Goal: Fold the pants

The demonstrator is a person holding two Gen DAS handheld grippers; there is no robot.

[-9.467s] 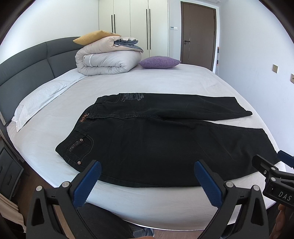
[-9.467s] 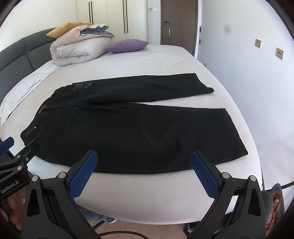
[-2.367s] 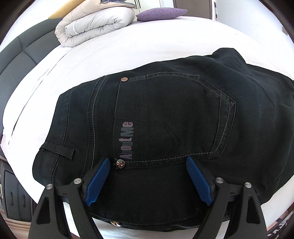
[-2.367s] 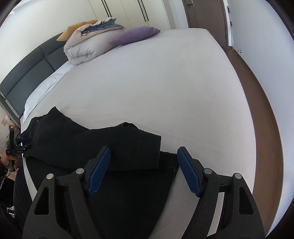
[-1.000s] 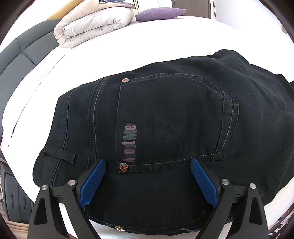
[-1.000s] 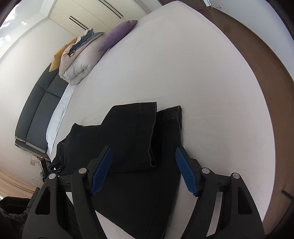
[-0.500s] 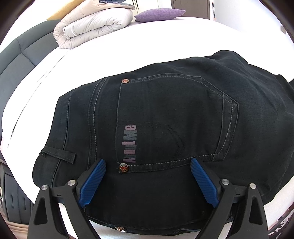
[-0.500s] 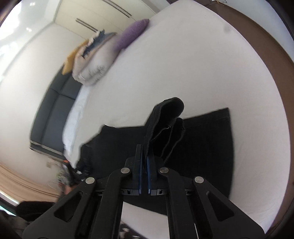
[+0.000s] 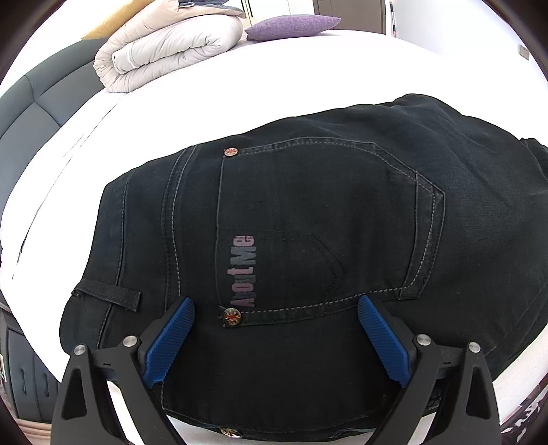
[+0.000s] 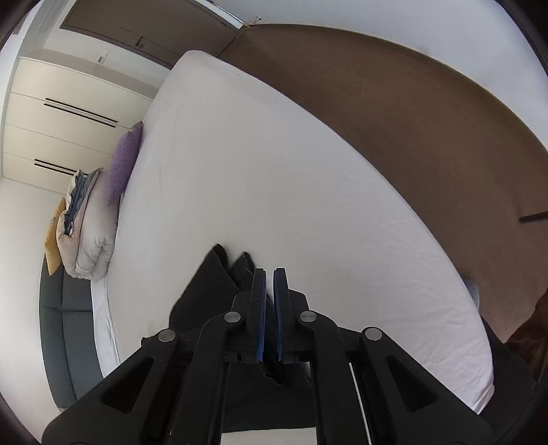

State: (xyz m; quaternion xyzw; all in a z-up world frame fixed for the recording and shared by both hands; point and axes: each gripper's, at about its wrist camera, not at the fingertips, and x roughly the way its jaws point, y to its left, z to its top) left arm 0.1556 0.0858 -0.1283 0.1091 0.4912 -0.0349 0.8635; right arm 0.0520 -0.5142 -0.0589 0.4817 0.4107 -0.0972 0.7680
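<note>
Black jeans (image 9: 308, 205) lie on the white bed (image 9: 308, 68), waist end toward me, with a back pocket and the print "AboutMe" facing up. My left gripper (image 9: 275, 303) hovers open over the waistband, one blue pad on each side of the pocket's lower rivet. In the right wrist view my right gripper (image 10: 269, 274) is shut on the jeans' leg ends (image 10: 205, 294). Dark cloth is pinched between the blue pads and bunches up to the left of the fingers. The rest of the legs is hidden under the gripper.
A folded beige duvet (image 9: 171, 51) and a purple cushion (image 9: 291, 25) lie at the head of the bed by the grey headboard (image 9: 34, 102). White sheet (image 10: 274, 171) stretches beyond the right gripper. Brown floor (image 10: 411, 119) borders the bed's far side; wardrobes (image 10: 68, 119) stand behind.
The right gripper closed on the leg ends, then rolled and swung across the bed with the cloth in it. The left gripper stayed over the waistband.
</note>
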